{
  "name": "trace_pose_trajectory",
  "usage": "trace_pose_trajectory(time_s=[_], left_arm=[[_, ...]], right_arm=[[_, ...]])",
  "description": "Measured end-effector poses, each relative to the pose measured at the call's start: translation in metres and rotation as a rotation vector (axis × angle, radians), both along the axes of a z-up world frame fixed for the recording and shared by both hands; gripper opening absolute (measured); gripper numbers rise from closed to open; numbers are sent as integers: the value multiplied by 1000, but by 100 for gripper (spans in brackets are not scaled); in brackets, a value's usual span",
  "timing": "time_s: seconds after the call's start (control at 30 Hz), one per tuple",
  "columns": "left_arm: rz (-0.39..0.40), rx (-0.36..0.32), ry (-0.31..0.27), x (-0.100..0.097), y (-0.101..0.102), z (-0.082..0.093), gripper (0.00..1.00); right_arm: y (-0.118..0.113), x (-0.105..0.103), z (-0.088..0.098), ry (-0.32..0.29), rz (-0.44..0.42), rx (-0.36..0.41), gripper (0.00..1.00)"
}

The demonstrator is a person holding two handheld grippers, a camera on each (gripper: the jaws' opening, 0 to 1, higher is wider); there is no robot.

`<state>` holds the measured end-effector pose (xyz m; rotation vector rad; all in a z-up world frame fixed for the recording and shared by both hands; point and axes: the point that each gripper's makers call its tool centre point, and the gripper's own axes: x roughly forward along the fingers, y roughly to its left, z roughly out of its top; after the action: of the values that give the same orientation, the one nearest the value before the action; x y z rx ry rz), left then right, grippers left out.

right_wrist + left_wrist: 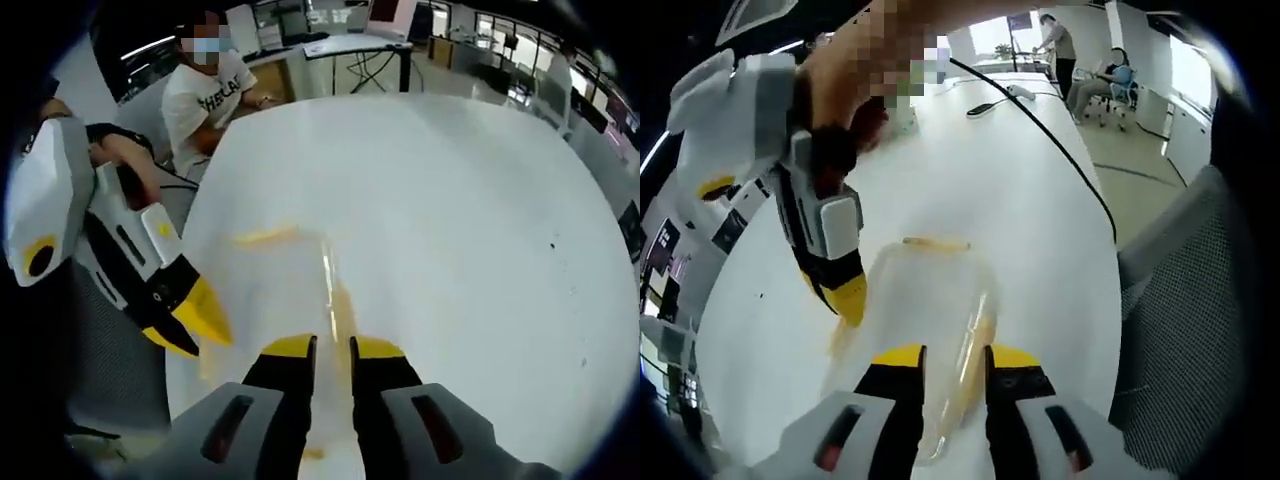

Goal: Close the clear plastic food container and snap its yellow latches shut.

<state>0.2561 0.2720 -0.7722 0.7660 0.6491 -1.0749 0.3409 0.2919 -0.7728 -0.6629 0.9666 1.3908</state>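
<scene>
The clear plastic container (pixel 930 290) lies on the white table, blurred, with a yellow latch (pixel 936 243) on its far edge and another yellow latch (pixel 978 345) along its right side. My left gripper (pixel 957 358) has its jaws closed down on the container's near edge. My right gripper (pixel 848 300) comes in from the left, shut, its yellow tips pressing the container's left side. In the right gripper view the container (pixel 285 285) lies just ahead of my right gripper (pixel 333 348), a side latch (pixel 340 305) runs toward the jaws, and the left gripper (pixel 190 322) touches the container's left edge.
The white table (pixel 1020 200) carries a black cable (pixel 1070 160) and a small dark device (pixel 980 109) at its far end. A grey mesh chair (pixel 1180 300) stands at the right. A seated person (pixel 210 95) is behind the table, and other people are at desks (pixel 1080 60).
</scene>
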Motion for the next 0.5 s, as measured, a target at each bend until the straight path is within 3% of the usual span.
trace_pose_trajectory(time_s=[0.17,0.37,0.5], left_arm=[[-31,-16,-7,2,-2,2,18],[-70,21,-11,2,-3,1,18],[-80,58,-7,4,-4,1,21]], right_arm=[[1,-2,0,18,64,-34,12],[3,-3,0,16,155,-78,12],[2,-10,-4,64,179,-129,21]])
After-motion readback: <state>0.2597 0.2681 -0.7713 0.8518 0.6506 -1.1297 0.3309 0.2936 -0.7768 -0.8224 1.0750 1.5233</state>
